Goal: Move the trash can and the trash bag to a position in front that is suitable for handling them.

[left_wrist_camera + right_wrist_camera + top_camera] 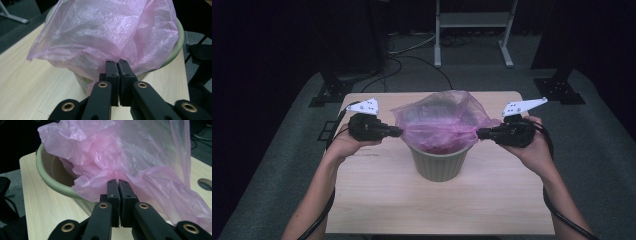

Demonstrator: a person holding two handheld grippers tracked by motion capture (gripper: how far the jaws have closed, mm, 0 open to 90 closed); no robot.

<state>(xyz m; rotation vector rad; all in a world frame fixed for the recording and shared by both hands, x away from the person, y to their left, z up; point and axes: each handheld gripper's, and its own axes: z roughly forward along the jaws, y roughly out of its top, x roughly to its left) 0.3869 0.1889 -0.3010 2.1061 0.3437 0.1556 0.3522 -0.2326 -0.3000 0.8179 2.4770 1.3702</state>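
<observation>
We have a thin, crinkled pink plastic bag [439, 120] sitting in a round pale green plastic bin [439, 165] at the middle of the light wooden worktop [377, 200], its mouth billowing above the rim. Our left gripper [398, 132] has its jaws closed flat on the film at the bag's left edge, and our right gripper [479, 133] is clamped the same way on the right edge. We judge the film nearly weightless, limp, slippery and easy to tear, so we should pinch it near the mouth edge, on bunched folds, and pull evenly outward over the rim.
</observation>
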